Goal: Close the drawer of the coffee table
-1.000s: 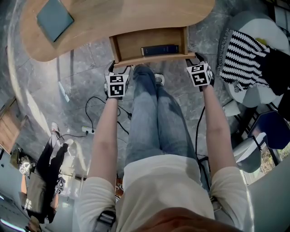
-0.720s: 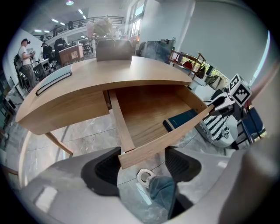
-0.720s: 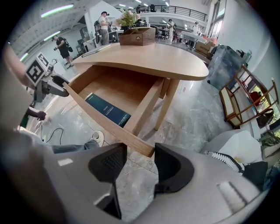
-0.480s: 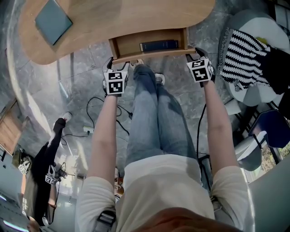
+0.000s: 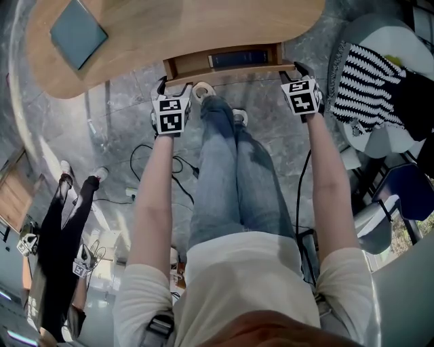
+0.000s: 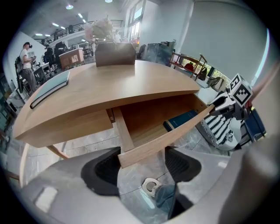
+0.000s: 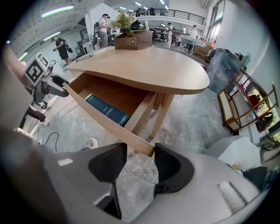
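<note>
coffee table [image 5: 203,27]: matt wood | drawer [image 6: 162,141]: smooth wood | floor [image 5: 115,108]: glossy stone

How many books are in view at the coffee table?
2. A teal book lies on the table top; a dark blue book lies inside the open drawer. More may hide deeper inside.

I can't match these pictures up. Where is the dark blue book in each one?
Head view: book at top centre, in the drawer.
Left gripper view: right of centre.
Right gripper view: left of centre.
Shared landmark: the drawer's front board, beside the book everywhere.
</note>
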A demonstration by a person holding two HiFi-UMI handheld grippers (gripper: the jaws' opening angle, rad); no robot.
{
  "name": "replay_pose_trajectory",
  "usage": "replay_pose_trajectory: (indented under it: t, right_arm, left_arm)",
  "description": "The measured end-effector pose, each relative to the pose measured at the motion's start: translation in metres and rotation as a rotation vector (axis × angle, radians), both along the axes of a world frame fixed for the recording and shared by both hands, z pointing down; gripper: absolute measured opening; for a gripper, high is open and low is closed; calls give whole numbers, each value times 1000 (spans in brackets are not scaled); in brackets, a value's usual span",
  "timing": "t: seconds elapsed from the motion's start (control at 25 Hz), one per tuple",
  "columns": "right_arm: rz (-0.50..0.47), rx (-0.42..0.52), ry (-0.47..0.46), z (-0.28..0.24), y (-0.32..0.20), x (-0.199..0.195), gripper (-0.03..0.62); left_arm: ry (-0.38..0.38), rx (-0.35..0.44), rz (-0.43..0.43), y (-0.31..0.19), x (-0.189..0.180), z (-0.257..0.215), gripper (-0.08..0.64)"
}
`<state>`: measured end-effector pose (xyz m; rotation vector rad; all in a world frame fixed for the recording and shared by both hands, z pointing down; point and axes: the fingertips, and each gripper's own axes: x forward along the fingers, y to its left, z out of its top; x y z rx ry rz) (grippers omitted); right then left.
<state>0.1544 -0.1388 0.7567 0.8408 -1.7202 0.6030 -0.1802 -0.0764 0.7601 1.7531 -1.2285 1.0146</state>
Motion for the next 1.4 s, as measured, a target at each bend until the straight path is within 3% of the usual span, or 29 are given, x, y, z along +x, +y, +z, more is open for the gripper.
replay_pose_trajectory:
  t: [1.4]
  right_arm:
    - [34, 60, 18, 0, -65, -13, 199]
  left_arm:
    - [-8, 80, -67, -64, -13, 1, 322]
